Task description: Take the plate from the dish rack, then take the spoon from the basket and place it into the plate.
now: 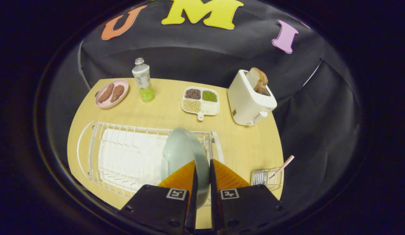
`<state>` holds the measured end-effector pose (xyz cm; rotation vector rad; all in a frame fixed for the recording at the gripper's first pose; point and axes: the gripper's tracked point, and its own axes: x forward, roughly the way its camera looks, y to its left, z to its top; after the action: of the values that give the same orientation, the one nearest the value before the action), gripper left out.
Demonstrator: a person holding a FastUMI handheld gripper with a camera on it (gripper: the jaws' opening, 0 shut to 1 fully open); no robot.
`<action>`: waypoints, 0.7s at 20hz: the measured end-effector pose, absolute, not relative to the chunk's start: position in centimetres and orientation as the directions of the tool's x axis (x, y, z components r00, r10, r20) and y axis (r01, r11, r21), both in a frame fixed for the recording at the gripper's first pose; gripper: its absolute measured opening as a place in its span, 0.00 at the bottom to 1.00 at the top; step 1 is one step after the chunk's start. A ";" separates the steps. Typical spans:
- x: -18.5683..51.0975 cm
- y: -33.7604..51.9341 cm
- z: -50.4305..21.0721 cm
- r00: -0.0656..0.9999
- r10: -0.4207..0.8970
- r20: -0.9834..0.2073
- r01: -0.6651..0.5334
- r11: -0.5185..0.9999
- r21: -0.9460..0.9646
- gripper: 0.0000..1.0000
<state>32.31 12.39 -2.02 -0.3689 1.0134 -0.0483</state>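
Observation:
A pale green plate (182,151) stands on edge at the right end of the white wire dish rack (124,156). My gripper (202,174) is over that end of the rack, and the plate's near rim runs between the two fingers. Both fingers (223,176) press on the rim, so the gripper is shut on the plate. To the right of the fingers, by the table's corner, is a small wire basket (266,179). A spoon with a pink striped handle (285,164) leans out of it; its bowl is hidden inside.
Along the back of the wooden table (244,143) stand a pink plate with brown food (111,93), a bottle (143,80), a divided tray of beans and grains (200,101) and a white toaster with bread (251,98). The rack takes up the table's near left.

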 end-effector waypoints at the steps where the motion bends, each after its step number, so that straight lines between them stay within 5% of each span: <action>1: 32.3 12.5 -2.0 0.522 -0.229 -0.821 -0.121 0.933 -0.338 0.24; 6: 31.9 12.8 -1.2 0.582 -0.409 -0.703 -0.094 0.825 -0.558 0.16; 14: 30.1 15.3 -0.4 0.650 -0.499 -0.573 -0.028 0.738 -0.674 0.13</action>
<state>30.08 15.26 -0.44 -0.7041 0.8322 -0.2943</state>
